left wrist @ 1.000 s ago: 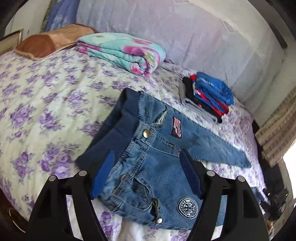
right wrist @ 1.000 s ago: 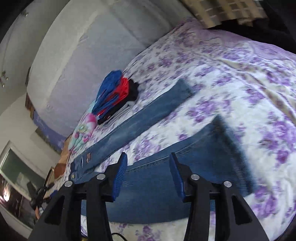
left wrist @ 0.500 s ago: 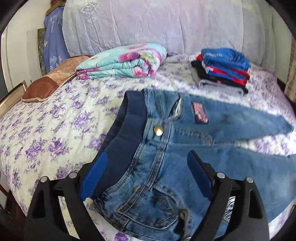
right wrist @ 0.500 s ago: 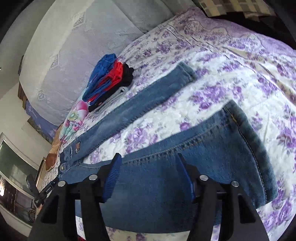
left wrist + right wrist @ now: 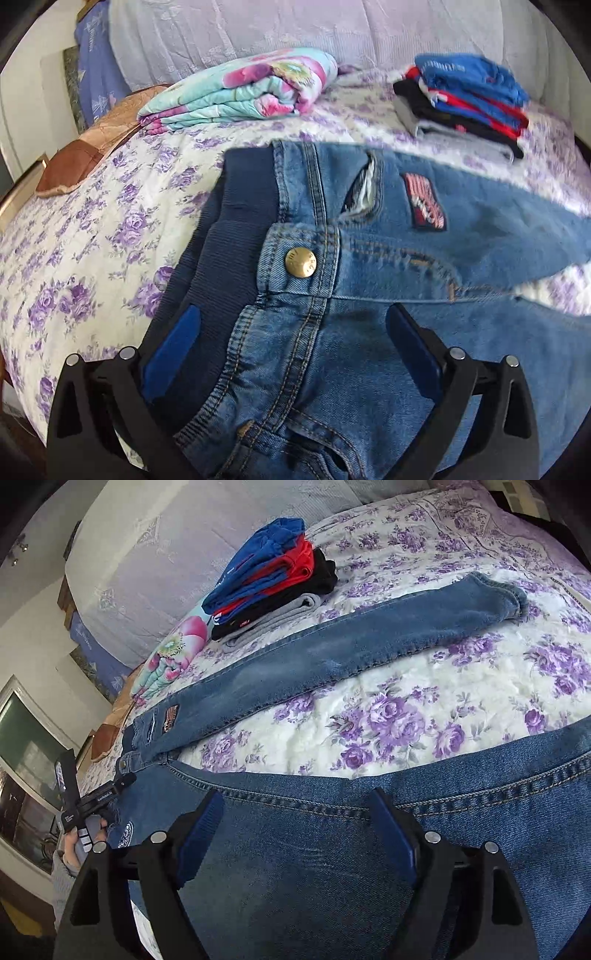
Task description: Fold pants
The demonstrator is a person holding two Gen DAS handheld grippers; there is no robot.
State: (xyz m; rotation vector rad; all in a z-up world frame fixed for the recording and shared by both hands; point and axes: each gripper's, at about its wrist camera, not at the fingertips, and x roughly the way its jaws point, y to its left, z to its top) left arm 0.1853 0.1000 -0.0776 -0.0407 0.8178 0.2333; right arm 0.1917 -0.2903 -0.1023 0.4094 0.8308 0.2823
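The left gripper [image 5: 291, 343] is spreading its jaws over the waistband of the jeans [image 5: 369, 280], nothing pinched yet. The right gripper [image 5: 295, 834] is widening too, over the near leg, presumably to lift that side across. The jeans lie spread along the bed's [image 5: 74, 258] near edge, legs splayed apart.

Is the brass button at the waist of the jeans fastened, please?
Yes, in the left wrist view the brass button sits closed through the denim tab on the waistband of the jeans.
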